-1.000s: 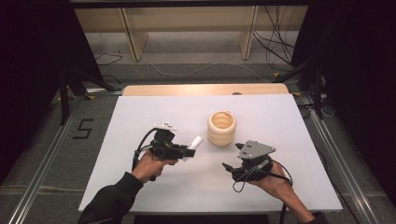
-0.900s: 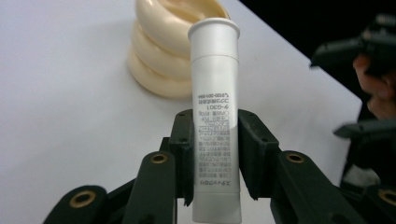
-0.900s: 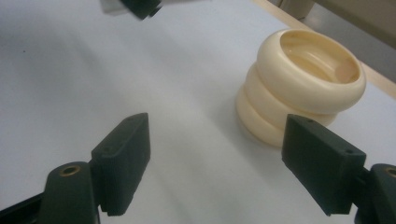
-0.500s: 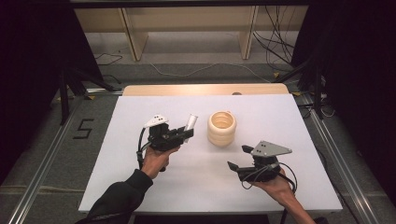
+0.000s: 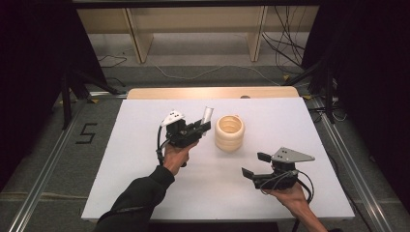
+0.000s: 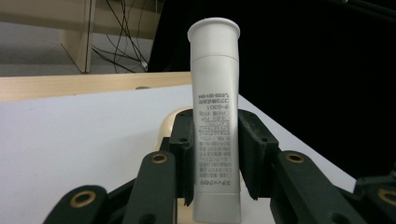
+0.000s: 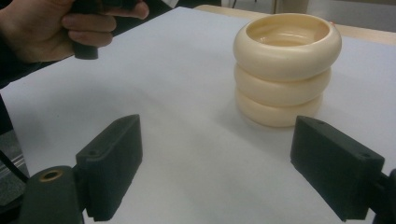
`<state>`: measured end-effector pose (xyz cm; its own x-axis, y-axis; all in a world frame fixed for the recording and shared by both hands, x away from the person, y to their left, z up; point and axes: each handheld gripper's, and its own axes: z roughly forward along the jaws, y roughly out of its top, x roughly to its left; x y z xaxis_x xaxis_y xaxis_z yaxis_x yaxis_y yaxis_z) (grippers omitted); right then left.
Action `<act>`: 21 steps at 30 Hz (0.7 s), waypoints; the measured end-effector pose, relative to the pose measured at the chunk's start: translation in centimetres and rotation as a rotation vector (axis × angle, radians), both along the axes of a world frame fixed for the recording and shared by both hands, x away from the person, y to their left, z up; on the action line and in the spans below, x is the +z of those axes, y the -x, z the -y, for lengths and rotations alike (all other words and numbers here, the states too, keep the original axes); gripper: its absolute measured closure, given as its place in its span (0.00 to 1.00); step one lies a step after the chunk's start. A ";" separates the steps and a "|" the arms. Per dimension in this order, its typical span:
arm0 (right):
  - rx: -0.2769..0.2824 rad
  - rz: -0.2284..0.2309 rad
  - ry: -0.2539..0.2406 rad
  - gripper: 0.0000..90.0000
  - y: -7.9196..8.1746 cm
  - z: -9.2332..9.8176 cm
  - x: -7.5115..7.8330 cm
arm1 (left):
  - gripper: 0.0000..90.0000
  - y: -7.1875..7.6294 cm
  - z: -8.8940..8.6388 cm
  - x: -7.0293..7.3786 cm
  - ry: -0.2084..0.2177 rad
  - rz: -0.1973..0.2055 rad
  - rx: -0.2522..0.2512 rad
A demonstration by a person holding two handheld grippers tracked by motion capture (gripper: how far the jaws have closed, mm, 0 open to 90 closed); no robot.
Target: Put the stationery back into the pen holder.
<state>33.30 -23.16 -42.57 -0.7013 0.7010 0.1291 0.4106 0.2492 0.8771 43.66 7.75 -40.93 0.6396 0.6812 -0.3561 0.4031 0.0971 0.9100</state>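
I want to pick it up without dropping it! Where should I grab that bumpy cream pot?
Probably from the side, fingers in a groove between the ribbed cream pot's three stacked bulges. It stands upright and alone, and the open right gripper already faces it.

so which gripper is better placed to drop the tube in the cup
Left. The left gripper already clamps the tube and hangs just beside the cup. The right gripper is open, holds nothing and sits nearer the person.
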 end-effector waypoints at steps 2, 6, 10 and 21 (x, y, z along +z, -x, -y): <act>0.002 -0.006 0.001 0.19 0.0 0.0 -0.1 | 0.77 -0.3 0.5 0.1 -0.002 0.016 -0.001; 0.012 -0.006 0.010 0.20 0.0 -0.2 -0.2 | 0.77 -0.7 1.5 0.2 0.009 0.026 0.001; 0.010 -0.008 0.009 0.20 0.1 -0.1 -0.2 | 0.77 -1.3 2.5 -0.1 0.014 0.042 0.007; 0.010 -0.003 0.009 0.20 0.1 0.1 -0.2 | 0.77 -2.8 5.1 -0.6 -0.003 0.050 0.014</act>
<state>33.15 -23.26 -42.79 -0.7078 0.6953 0.1250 0.4105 0.2608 0.8738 46.48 2.63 -41.56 0.6471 0.6913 -0.3215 0.3556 0.0993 0.9293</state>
